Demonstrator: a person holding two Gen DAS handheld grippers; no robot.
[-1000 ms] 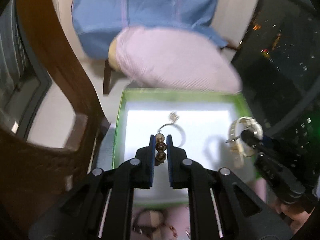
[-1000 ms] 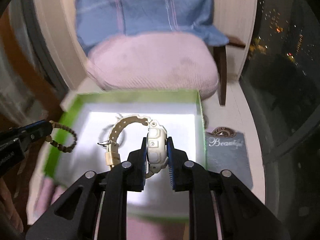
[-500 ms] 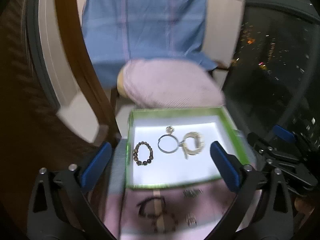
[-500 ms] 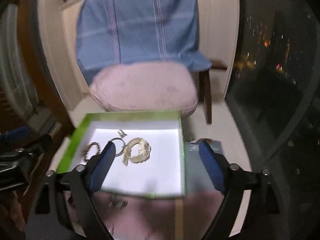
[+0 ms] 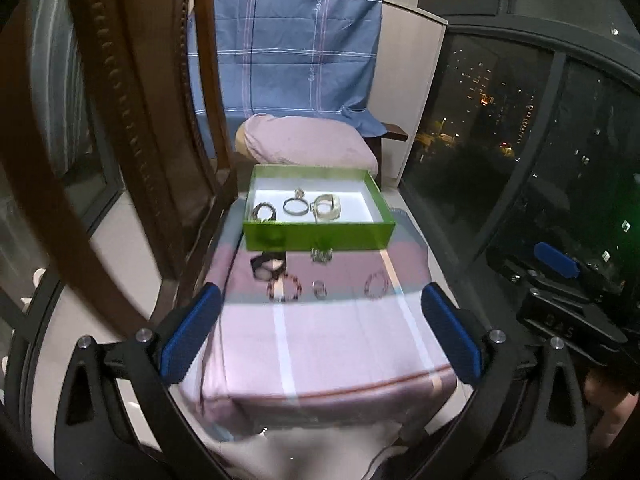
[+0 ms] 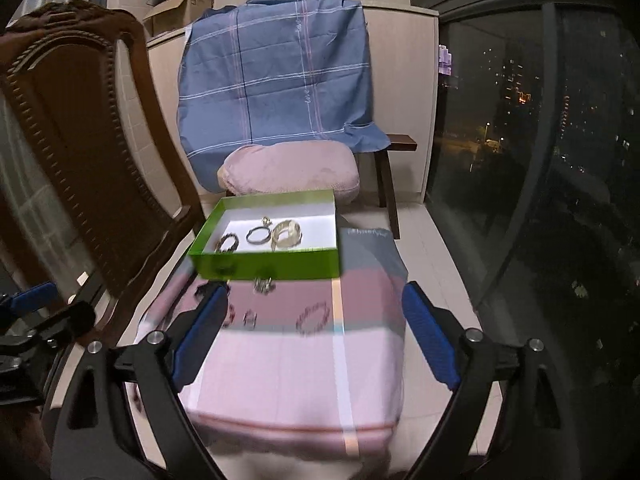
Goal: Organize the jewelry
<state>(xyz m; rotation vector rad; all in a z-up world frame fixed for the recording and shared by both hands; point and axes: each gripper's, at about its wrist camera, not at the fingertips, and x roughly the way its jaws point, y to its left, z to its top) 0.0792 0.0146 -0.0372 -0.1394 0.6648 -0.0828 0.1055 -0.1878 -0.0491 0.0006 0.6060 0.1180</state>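
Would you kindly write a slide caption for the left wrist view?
Open left gripper hangs above the pink cloth; the green box holds a beaded bracelet, ring and watch.

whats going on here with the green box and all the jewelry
A person is sorting jewelry with two handheld grippers. The green cardboard box already holds a dark beaded bracelet, a silver bangle and a cream wristwatch. The left gripper and right gripper both stand open and empty, back from the box; their jaws have just opened. More bracelets and rings lie on the pink striped cloth.
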